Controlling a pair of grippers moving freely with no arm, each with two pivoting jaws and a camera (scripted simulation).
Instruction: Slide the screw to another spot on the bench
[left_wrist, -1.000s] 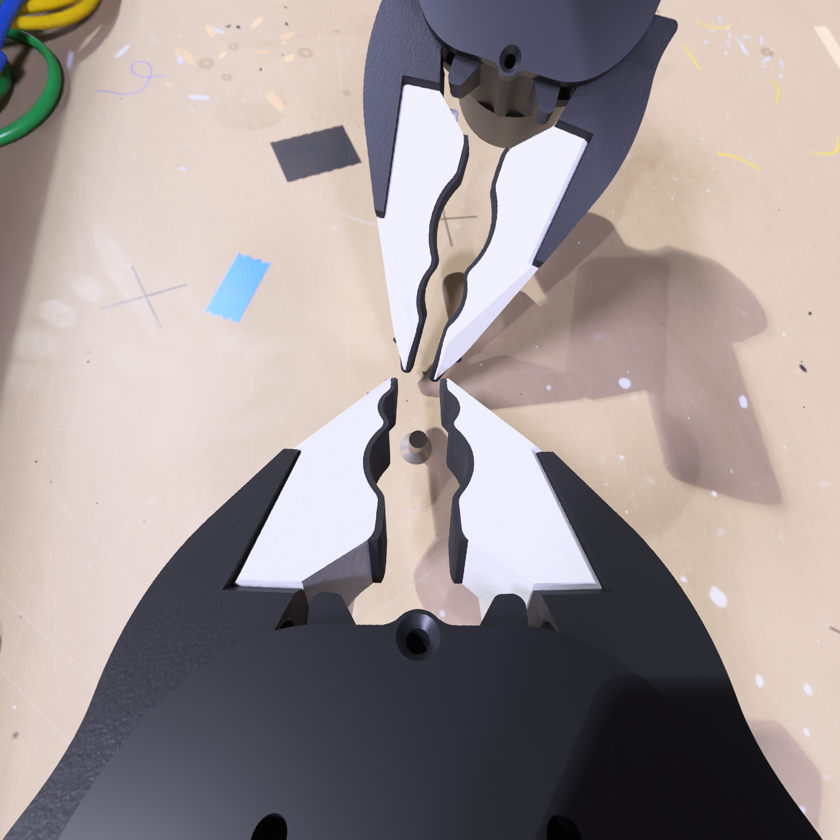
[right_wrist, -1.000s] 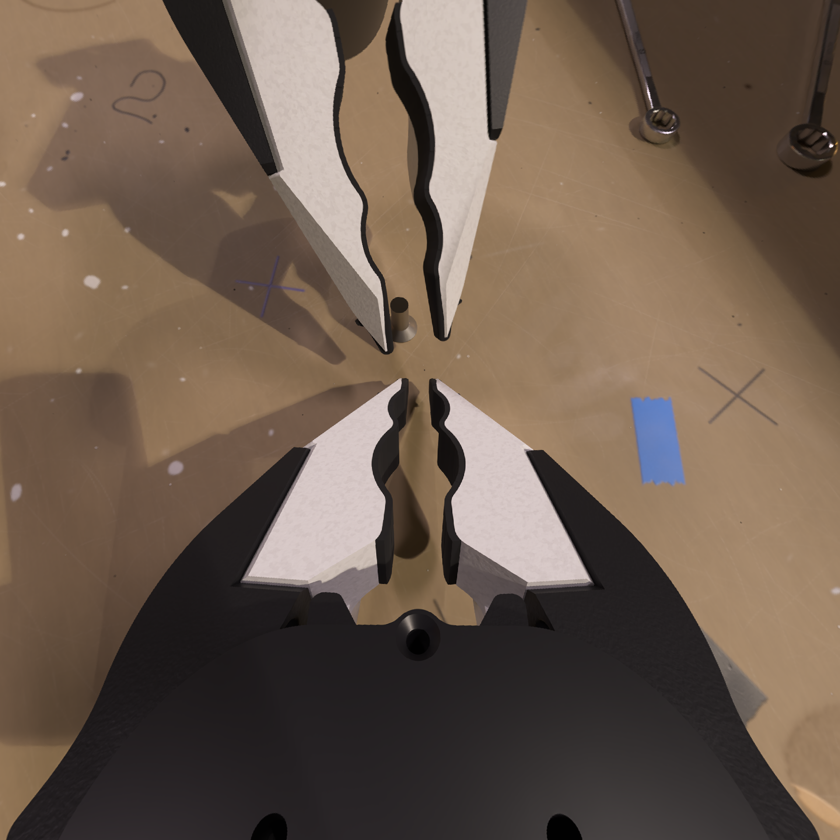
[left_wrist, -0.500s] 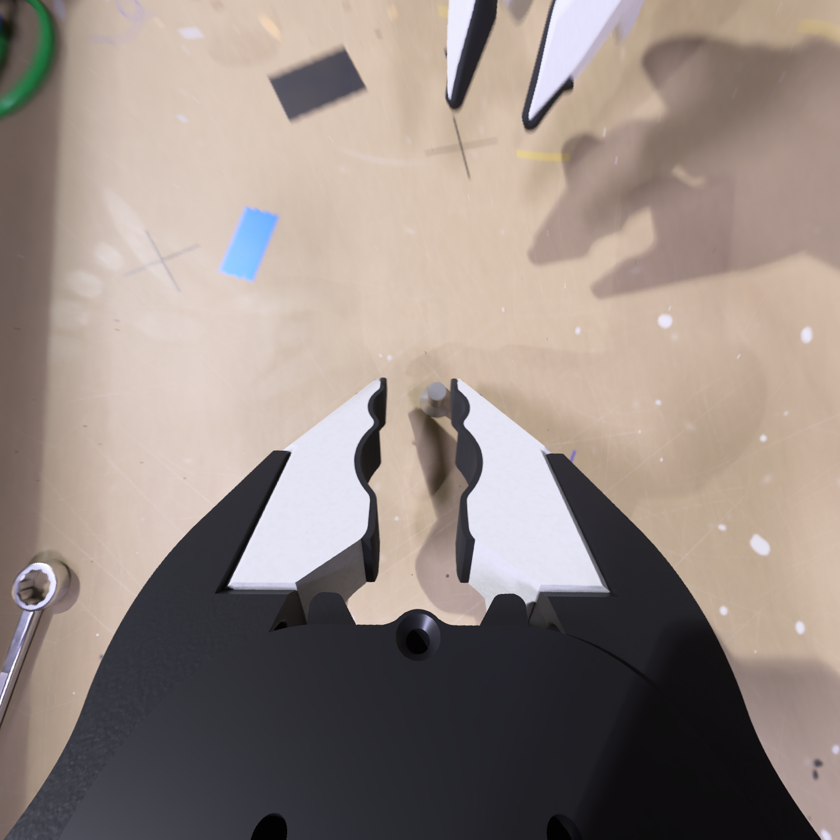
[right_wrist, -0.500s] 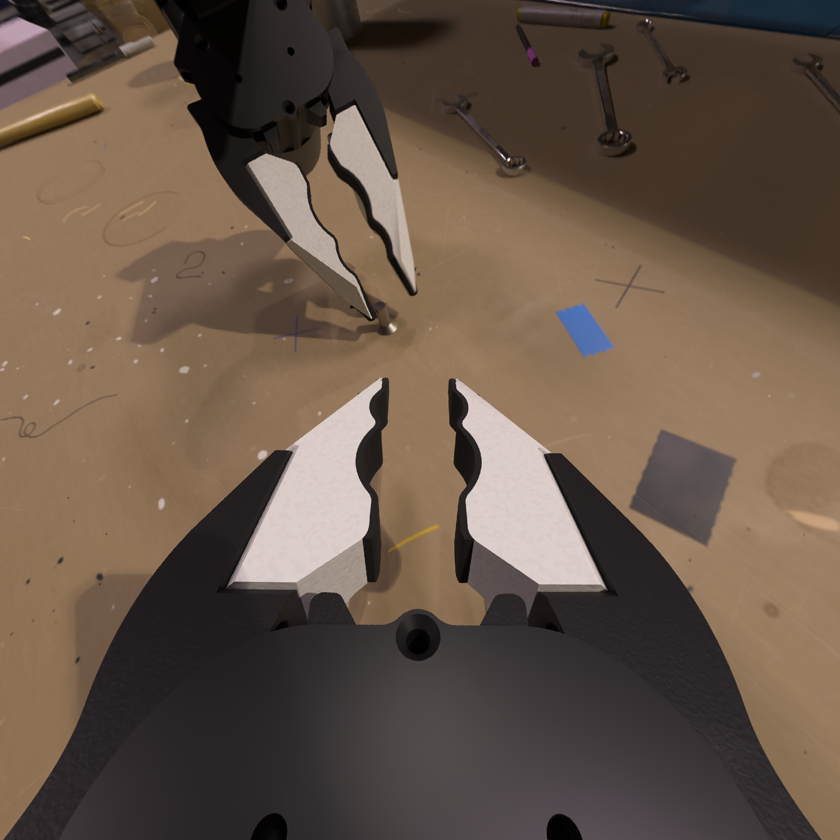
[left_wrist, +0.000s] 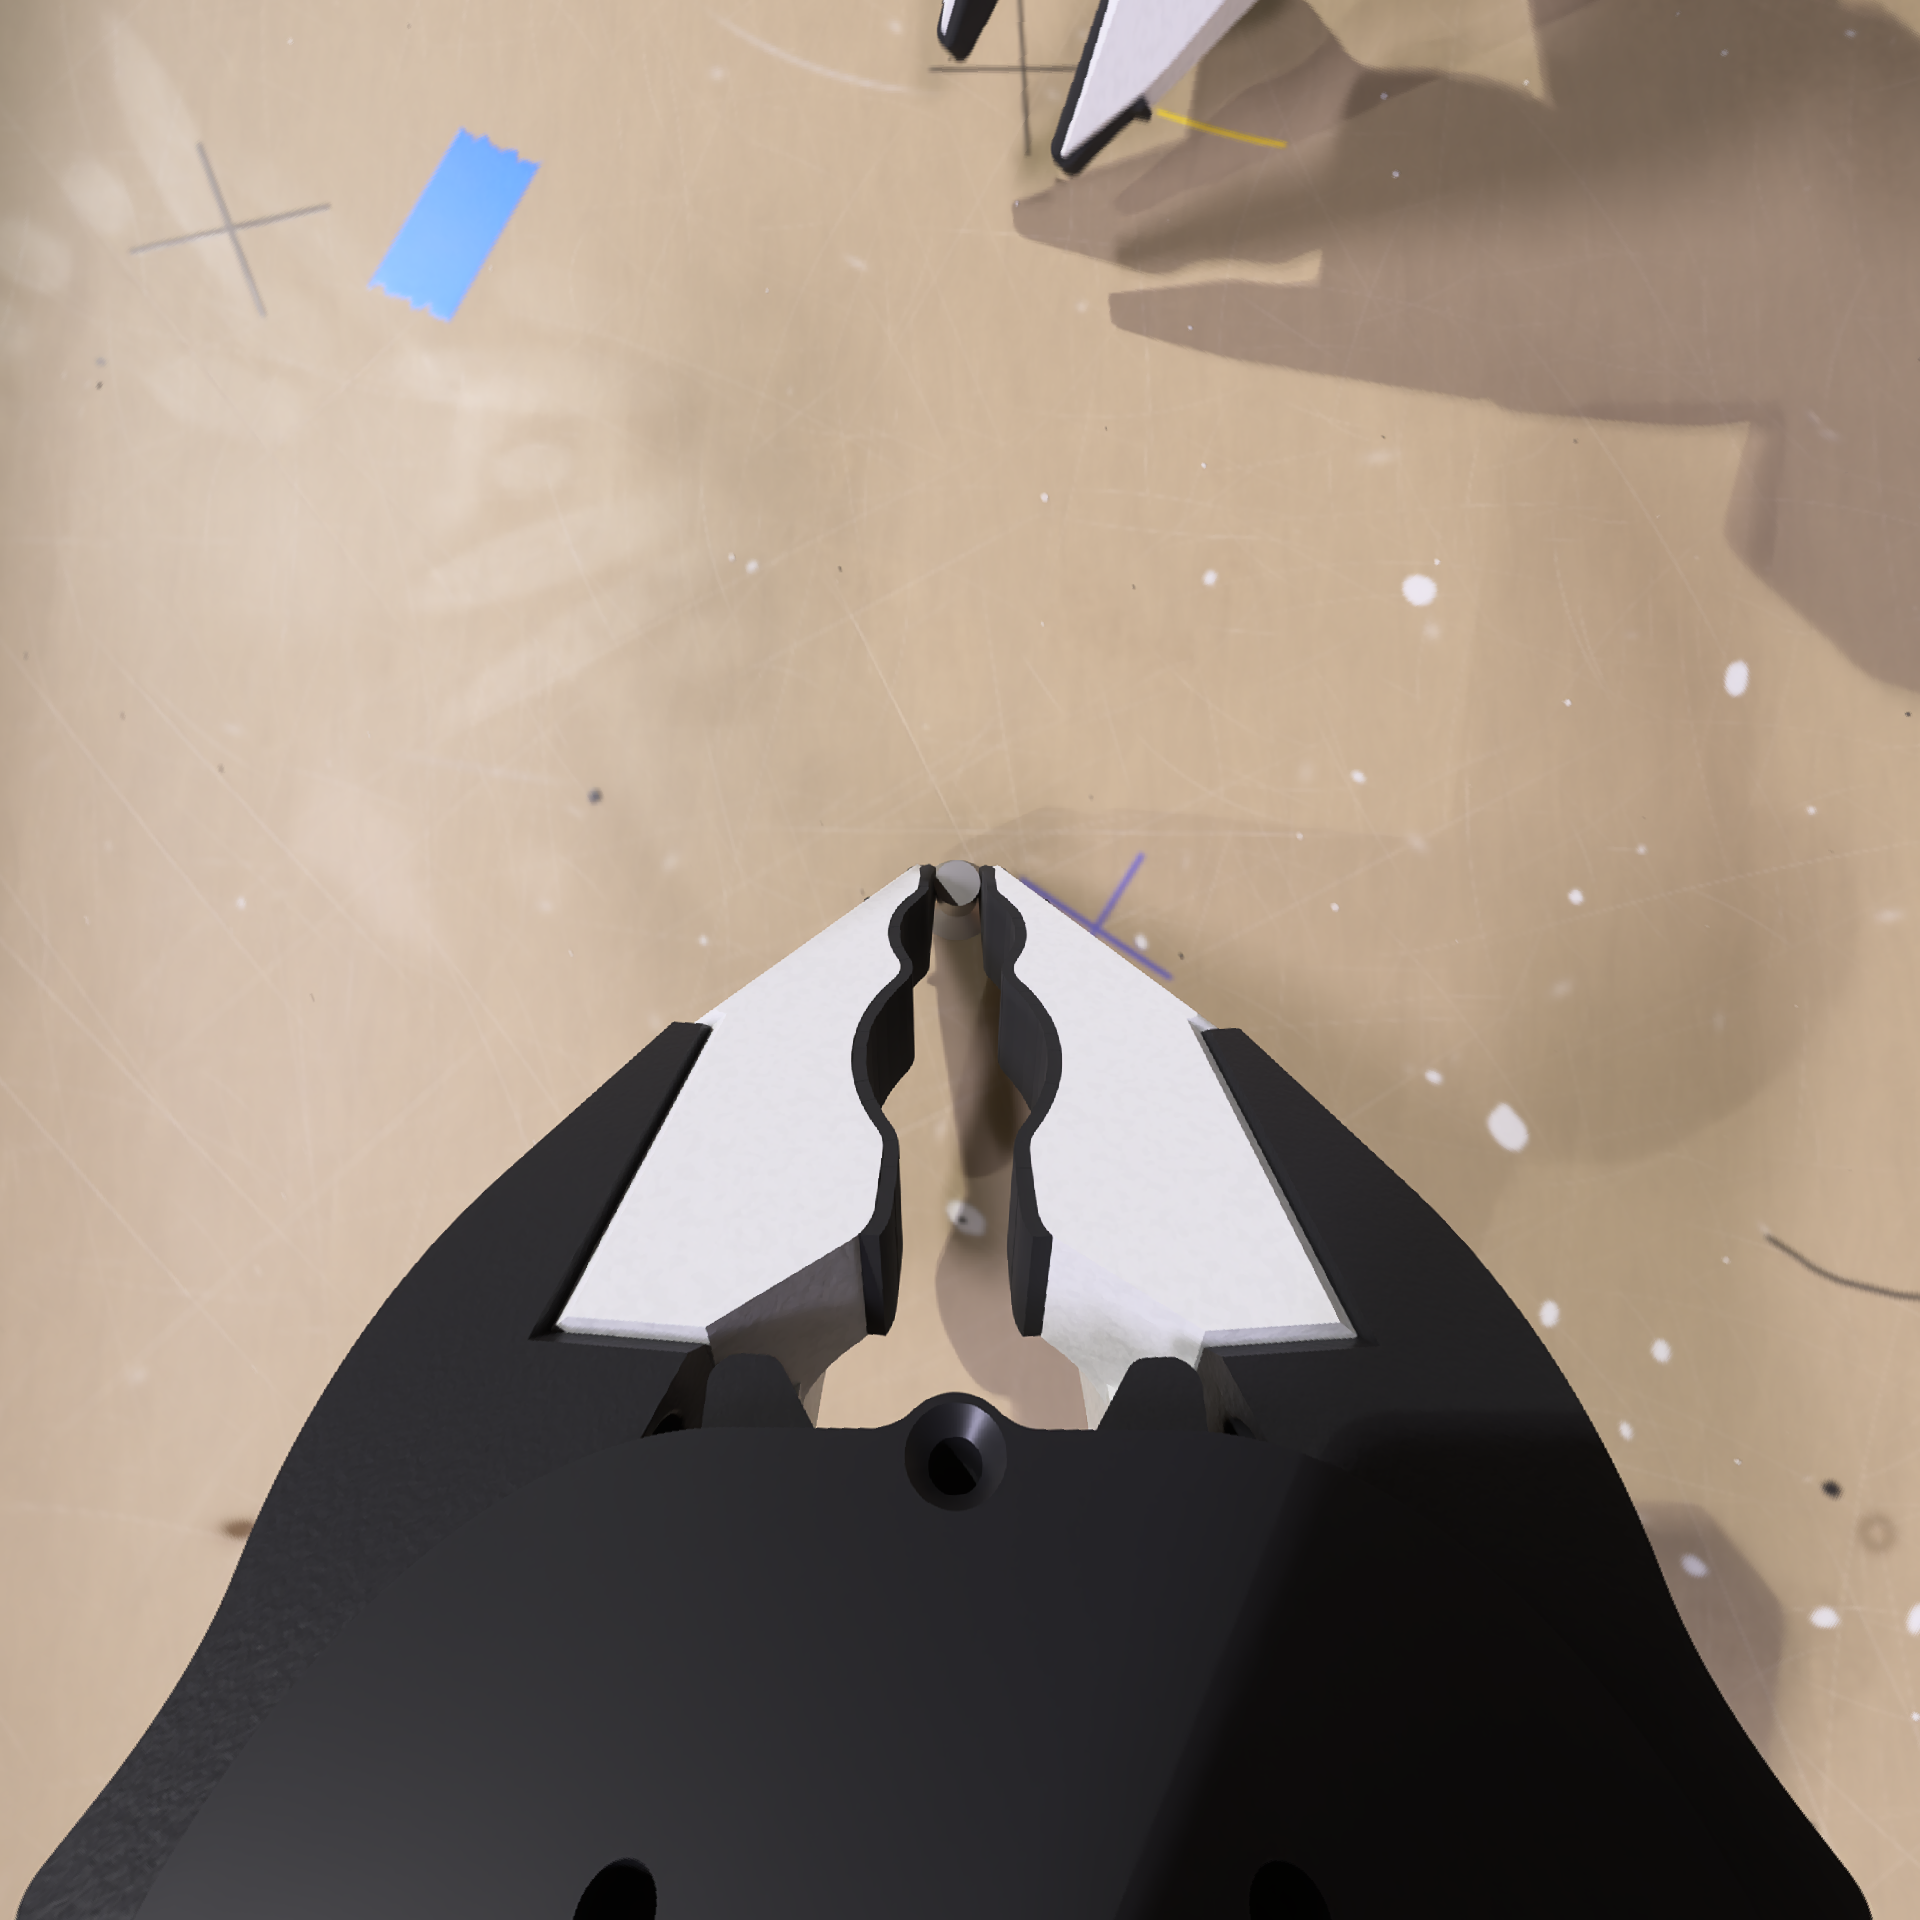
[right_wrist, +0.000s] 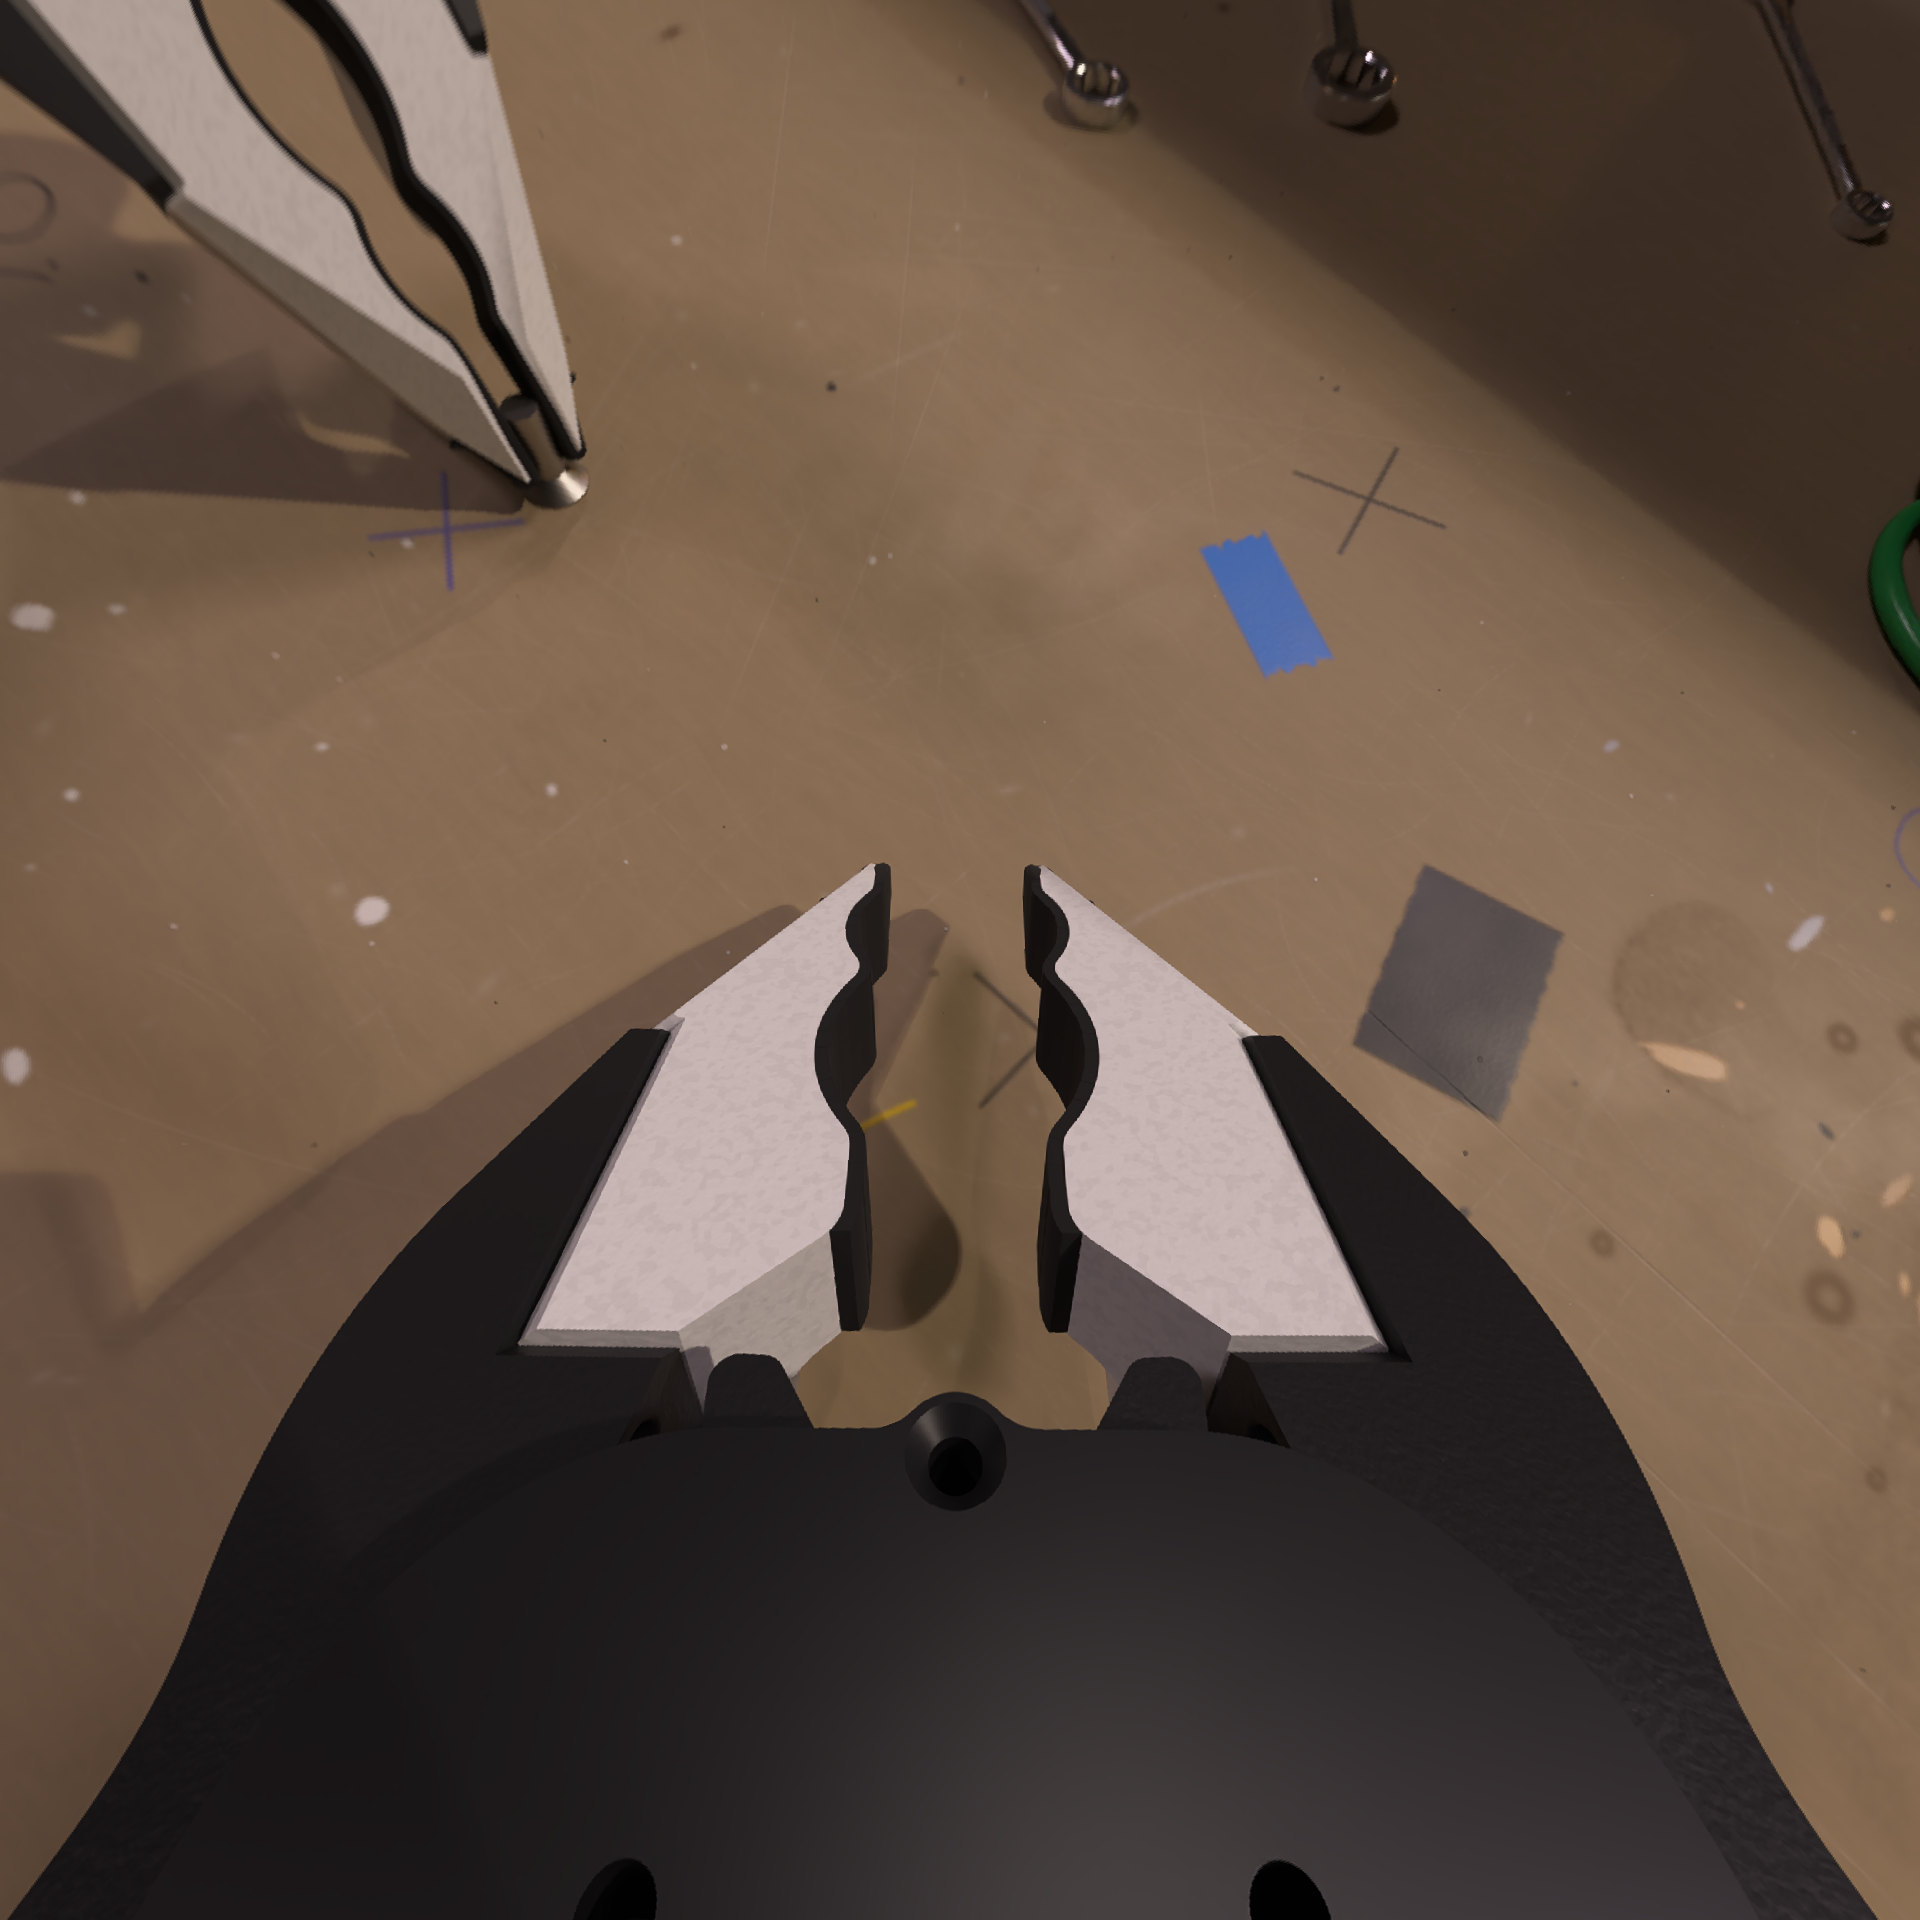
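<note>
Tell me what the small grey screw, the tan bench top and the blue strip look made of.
Small grey screw: likely metal, with a bright sheen on its flared head. Tan bench top: probably sealed wood or board, matte, scratched and paint-flecked. Blue strip: looks like masking tape, flat, matte, with jagged torn ends.

Workshop, scuffed paint-flecked bench, wrenches, blue tape, pencilled crosses
</note>
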